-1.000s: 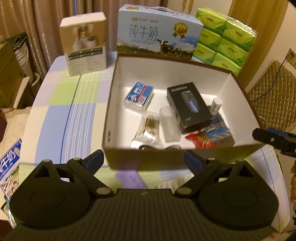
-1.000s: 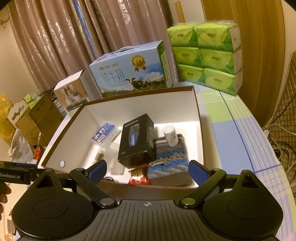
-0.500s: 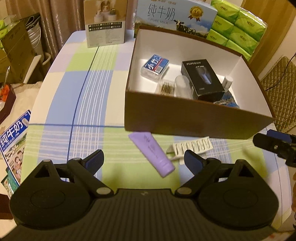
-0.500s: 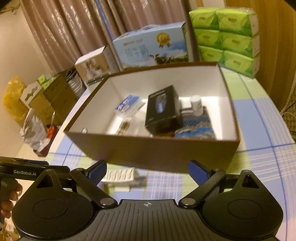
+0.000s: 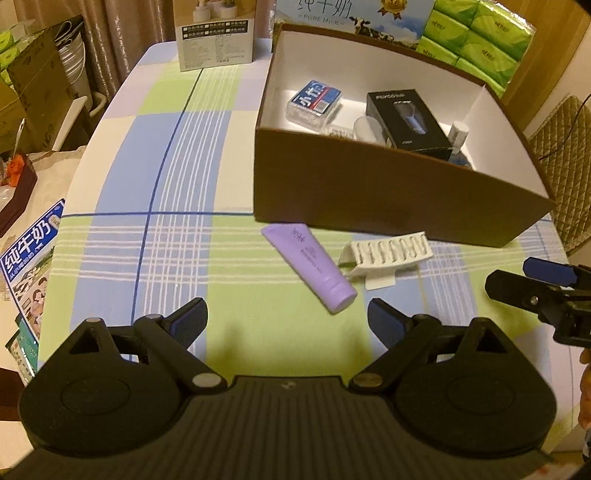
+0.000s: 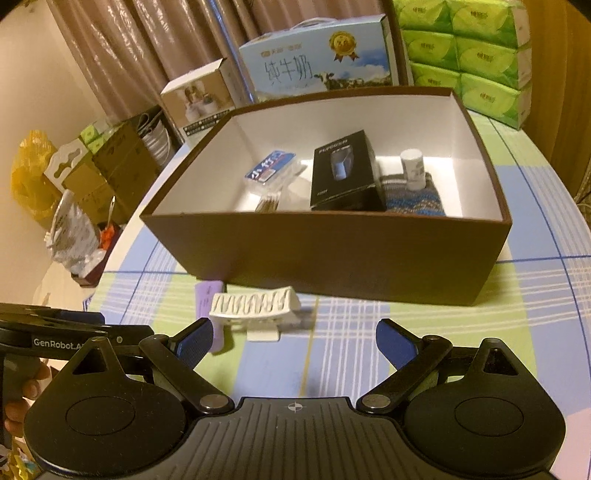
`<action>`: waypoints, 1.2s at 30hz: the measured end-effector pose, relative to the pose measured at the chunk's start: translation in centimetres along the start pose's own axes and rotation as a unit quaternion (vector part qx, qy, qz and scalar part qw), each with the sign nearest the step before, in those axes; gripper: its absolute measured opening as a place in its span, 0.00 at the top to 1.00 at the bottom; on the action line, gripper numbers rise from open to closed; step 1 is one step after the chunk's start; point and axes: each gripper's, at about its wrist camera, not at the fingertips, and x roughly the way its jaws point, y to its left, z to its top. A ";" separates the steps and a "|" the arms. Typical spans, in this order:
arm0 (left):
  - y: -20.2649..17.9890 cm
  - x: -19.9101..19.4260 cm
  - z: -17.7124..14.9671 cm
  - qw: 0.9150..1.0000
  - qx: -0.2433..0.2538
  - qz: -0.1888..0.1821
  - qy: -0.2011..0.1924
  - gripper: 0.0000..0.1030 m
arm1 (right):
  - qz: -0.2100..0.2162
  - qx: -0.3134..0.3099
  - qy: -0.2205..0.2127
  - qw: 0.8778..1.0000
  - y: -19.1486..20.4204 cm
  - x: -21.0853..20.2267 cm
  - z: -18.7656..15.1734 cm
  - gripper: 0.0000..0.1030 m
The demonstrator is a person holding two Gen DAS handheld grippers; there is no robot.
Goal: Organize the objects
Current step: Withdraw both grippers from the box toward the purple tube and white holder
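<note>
A brown cardboard box [image 5: 388, 192] [image 6: 332, 251] stands on the checked tablecloth. It holds a black product box [image 5: 406, 120] [image 6: 343, 170], a blue-labelled pack [image 5: 314, 99], a small white bottle [image 6: 413, 168] and a striped knitted cloth [image 6: 413, 199]. In front of the box lie a purple tube [image 5: 310, 266] [image 6: 207, 295] and a white ribbed plastic tray [image 5: 388, 253] [image 6: 255, 304]. My left gripper [image 5: 286, 319] is open and empty, just short of the tube. My right gripper [image 6: 295, 339] is open and empty, near the white tray.
A milk carton case [image 6: 317, 62], stacked green tissue packs [image 6: 472, 55] and a small printed box [image 5: 214, 33] stand behind the brown box. A padded chair [image 5: 569, 147] is to the right. Cartons and bags sit on the floor to the left [image 6: 74, 184].
Both grippers have pulled back from above the box toward the table's near edge and dropped lower. The tube and white tray have come into view. Both stay open.
</note>
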 end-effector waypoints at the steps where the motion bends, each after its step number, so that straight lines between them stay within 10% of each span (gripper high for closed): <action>1: 0.1 0.1 -0.1 1.000 0.000 0.001 0.001 0.11 | -0.001 -0.002 0.003 1.000 0.1 0.2 -0.2 0.10; 36: 3.9 5.0 0.6 0.998 -0.033 0.047 0.028 0.11 | -0.025 -0.042 0.026 0.998 4.9 8.8 0.1 0.18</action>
